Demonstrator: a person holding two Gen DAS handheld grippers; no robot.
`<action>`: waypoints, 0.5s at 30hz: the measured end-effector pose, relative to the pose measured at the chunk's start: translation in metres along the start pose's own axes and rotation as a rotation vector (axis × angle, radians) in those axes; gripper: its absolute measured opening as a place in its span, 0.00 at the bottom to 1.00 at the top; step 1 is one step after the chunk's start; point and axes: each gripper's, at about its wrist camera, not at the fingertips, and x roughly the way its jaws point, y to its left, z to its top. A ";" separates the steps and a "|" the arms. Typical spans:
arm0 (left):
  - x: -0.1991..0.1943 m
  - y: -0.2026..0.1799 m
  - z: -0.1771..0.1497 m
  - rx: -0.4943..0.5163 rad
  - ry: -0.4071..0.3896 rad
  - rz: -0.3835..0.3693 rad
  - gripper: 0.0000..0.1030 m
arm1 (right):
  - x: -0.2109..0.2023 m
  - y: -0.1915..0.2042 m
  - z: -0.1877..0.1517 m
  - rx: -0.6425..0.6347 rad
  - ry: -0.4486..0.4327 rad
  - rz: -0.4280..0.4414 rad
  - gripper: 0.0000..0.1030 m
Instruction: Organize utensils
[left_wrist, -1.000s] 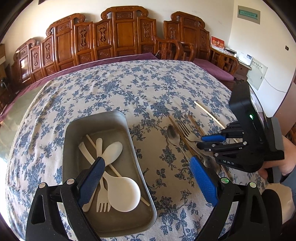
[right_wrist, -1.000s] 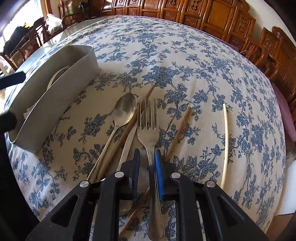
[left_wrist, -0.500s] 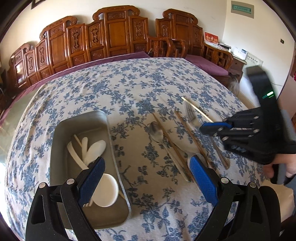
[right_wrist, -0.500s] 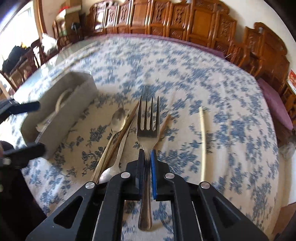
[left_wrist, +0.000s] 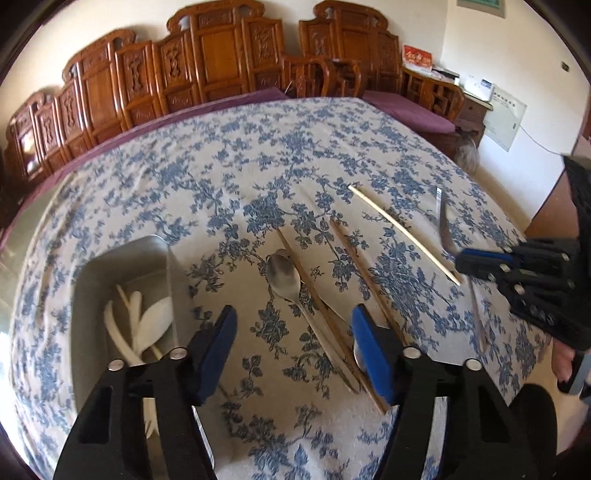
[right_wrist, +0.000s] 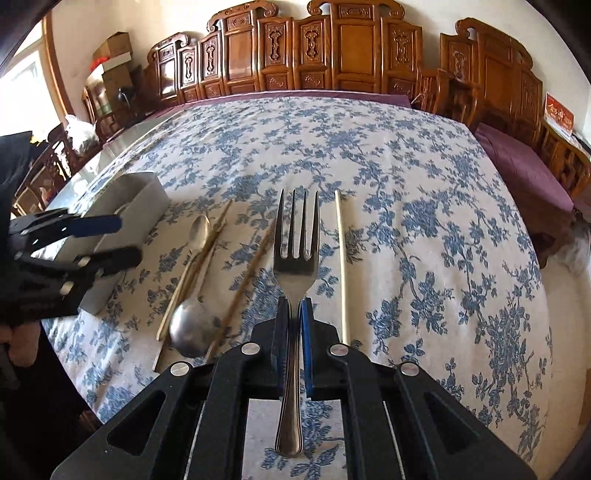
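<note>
A: What is your right tool (right_wrist: 291, 325) doing?

B: It is clamped on the metal fork (right_wrist: 295, 240). My blue pads pinch the neck just under the tines, and the fork is off the worktop (right_wrist: 424, 177), tines pointing away from me, handle running back between the arms of the tool.

A: And the left tool (left_wrist: 295, 343)?

B: Its jaws are closing, with nothing pressed between the pads. It hangs over the blue-flowered cloth, just right of the grey tray (left_wrist: 125, 258). Below the gap I see the metal spoon (left_wrist: 284, 277) and a brown chopstick (left_wrist: 325, 314) lying beside it; the pads touch neither.

A: What is in the tray?

B: White plastic utensils (left_wrist: 147, 321), a spoon bowl and some handles, lying inside at the near end. The tray sits on the worktop at my left.

A: What else lies on the cloth?

B: A second brown chopstick (left_wrist: 365, 280) to the right of the first, and a pale chopstick (left_wrist: 402, 232) farther right, apart from the others. From the right wrist view there is also a second metal spoon (right_wrist: 190, 328), bowl toward me, between the two brown chopsticks.

A: Anything behind?

B: Carved wooden chairs (right_wrist: 343, 48) along the far edge.
</note>
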 end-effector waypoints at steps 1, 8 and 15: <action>0.005 0.001 0.003 -0.011 0.011 -0.004 0.54 | 0.002 -0.002 -0.001 0.002 0.003 0.000 0.08; 0.043 0.010 0.020 -0.071 0.076 -0.012 0.33 | 0.009 -0.004 -0.006 0.027 0.021 0.018 0.08; 0.067 0.021 0.033 -0.110 0.114 -0.019 0.27 | 0.021 -0.001 -0.015 0.018 0.058 0.020 0.08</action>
